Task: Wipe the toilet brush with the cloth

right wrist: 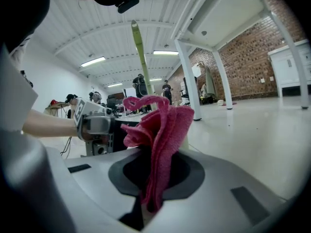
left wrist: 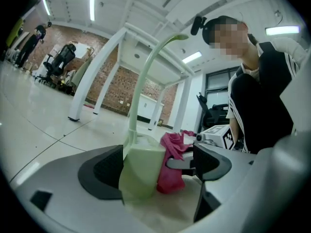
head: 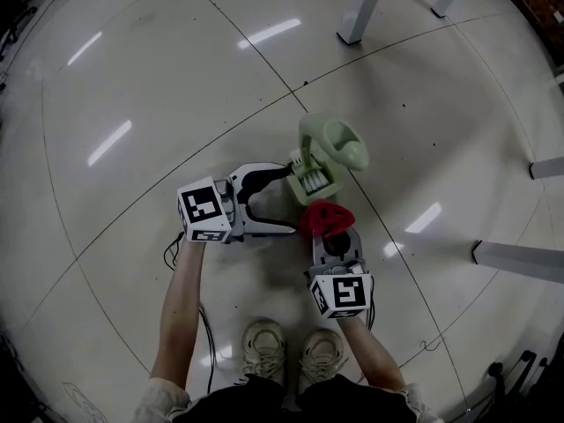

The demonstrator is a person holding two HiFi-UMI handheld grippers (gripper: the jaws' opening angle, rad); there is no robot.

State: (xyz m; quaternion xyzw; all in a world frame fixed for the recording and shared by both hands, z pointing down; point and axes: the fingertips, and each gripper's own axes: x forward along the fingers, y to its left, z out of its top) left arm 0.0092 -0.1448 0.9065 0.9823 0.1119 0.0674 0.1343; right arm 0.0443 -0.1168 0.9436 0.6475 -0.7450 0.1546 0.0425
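Right gripper (right wrist: 153, 181) is clenched on the pink cloth (right wrist: 160, 125). Left gripper (head: 289, 199) is released, jaws apart around the green toilet brush (left wrist: 141, 169). Clamp the brush first, then rub the cloth along it.

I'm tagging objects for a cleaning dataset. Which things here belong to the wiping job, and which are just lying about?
In the job: toilet brush, between the open jaws of the left gripper; cloth, clamped in the right gripper.
Lying about: green brush holder, table legs, floor cable.
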